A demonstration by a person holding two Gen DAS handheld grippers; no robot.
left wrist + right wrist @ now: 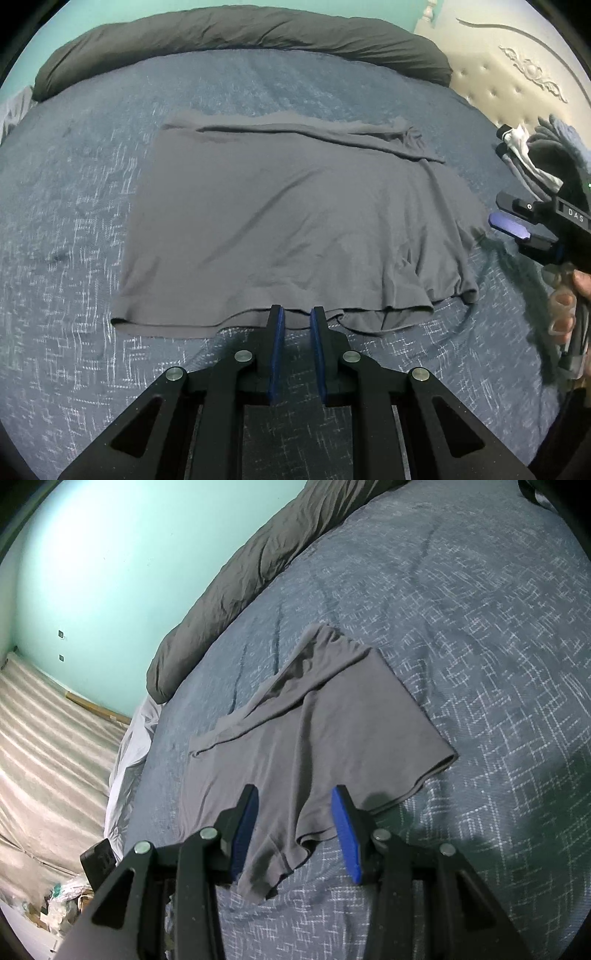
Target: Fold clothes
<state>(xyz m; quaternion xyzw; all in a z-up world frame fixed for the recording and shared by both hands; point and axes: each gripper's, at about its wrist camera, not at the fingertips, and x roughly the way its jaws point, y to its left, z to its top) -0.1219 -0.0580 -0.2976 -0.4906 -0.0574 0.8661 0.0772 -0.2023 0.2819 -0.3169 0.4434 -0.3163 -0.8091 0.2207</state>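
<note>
A grey garment (pixel 288 221) lies spread flat on the blue patterned bedcover (pixel 74 184), with a fold along its far edge and a rumpled right side. My left gripper (pixel 297 314) sits at the garment's near hem, its blue pads a narrow gap apart with nothing between them. At the garment's right edge hovers my right gripper (pixel 495 212), held by a person's hand (pixel 565 306). In the right wrist view the right gripper (pixel 295 801) stands wide open just above a wrinkled corner of the garment (pixel 325 731), gripping nothing.
A long dark grey bolster (pixel 240 33) lies along the bed's far edge. A cream headboard (pixel 517 74) and a pile of clothes (pixel 535 155) are at the right. Beyond the bed's side are a striped floor (pixel 48 738) and a teal wall (pixel 110 572).
</note>
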